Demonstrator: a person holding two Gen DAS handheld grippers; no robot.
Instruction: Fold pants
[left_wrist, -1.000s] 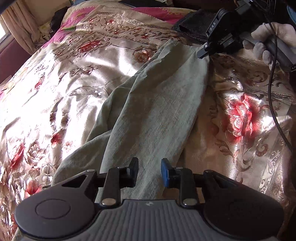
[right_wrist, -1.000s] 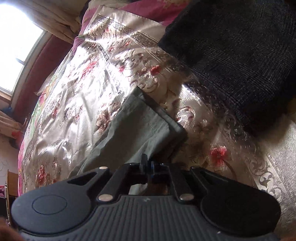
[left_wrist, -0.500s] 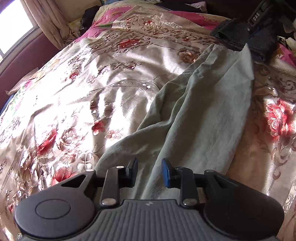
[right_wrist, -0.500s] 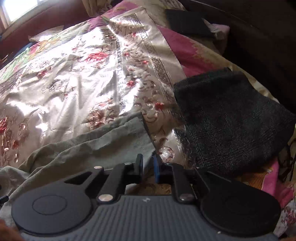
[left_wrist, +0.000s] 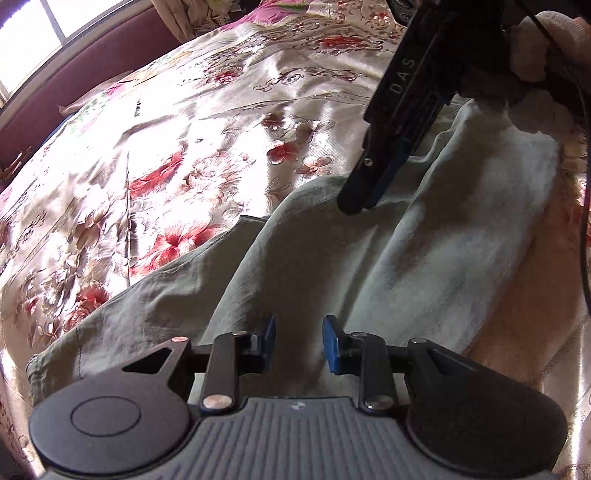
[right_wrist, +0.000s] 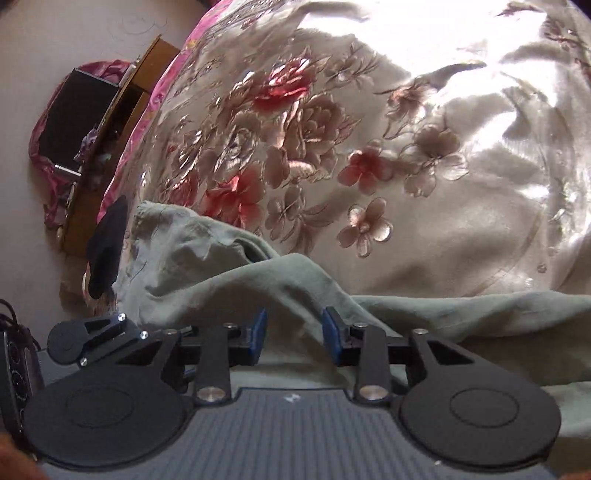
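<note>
Left wrist view: grey-green pants (left_wrist: 332, 266) lay spread on the floral satin bedspread (left_wrist: 192, 122), one leg running up toward the top right, the waistband end bunched at lower left by the camera. Left gripper (left_wrist: 298, 343) hung just over the fabric, jaws part-open with a clear gap between the blue pads; nothing pinched, cloth only visible below and through the gap. Right gripper (left_wrist: 356, 206) came in from the upper right, tips down on the pants near a raised fold at mid-leg. From this angle its fingers overlapped, so the gap couldn't be read here. A white-gloved hand (left_wrist: 535, 66) held it, a black cable (left_wrist: 583, 206) trailing down the right edge. Window (left_wrist: 33, 33) and a dark red rail were at top left.

Right wrist view: right gripper (right_wrist: 293, 336) had its jaws opening, pads apart. A ridge of the pants (right_wrist: 258, 291) rose between the pads, but neither pad pressed on it as far as I could tell. Fabric ran left to right across the lower frame, crumpled hem at left. Bedspread (right_wrist: 406, 129) filled the top, strongly sunlit. Part of the left gripper (right_wrist: 92, 339) showed at lower left. A wooden piece of furniture (right_wrist: 110, 147) and a dark box stood past the bed edge at left.
</note>
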